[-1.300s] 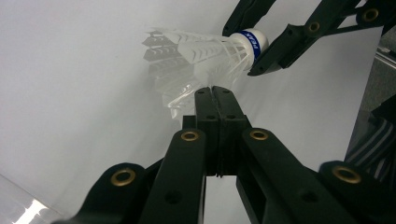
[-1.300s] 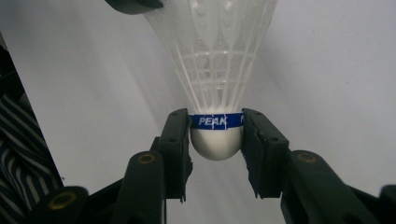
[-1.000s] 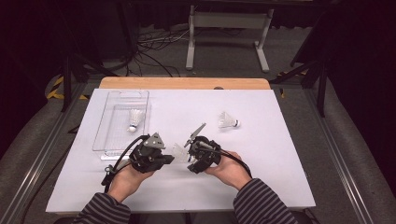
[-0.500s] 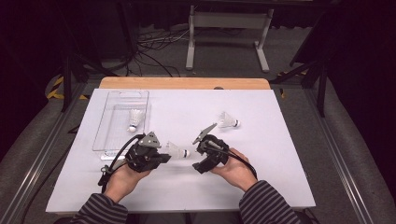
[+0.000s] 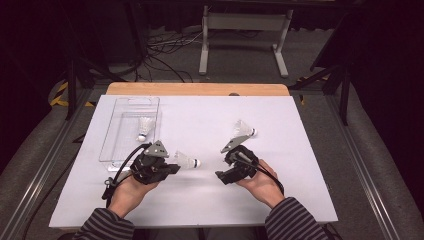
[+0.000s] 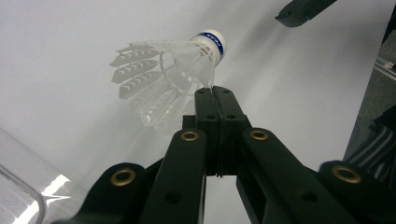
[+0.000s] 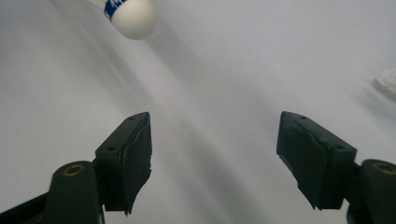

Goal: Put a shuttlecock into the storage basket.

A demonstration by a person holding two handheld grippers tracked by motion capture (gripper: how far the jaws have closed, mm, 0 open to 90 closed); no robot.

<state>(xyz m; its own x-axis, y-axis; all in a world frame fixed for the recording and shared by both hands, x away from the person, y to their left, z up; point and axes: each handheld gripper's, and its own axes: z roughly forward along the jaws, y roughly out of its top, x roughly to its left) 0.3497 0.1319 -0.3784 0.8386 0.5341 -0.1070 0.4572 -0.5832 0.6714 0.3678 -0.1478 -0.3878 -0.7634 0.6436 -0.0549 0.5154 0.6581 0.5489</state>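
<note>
The left gripper [image 5: 172, 165] is pinching a shuttlecock [image 6: 163, 84] by the edge of its feather skirt, jaws pressed together on the thin vanes, and is holding it just above the white table [image 5: 210, 200], cork pointing toward the right gripper [image 5: 227, 172]. That gripper's jaws have just been opening and are standing spread with nothing between them. The shuttlecock is judged very light and fragile; the skirt is crushing easily, so the firm cork base [image 7: 135, 16] is offering the safer hold. A second shuttlecock [image 5: 242, 129] is lying near the right gripper, and a third [image 5: 144, 127] is resting in the clear tray [image 5: 115, 150].
</note>
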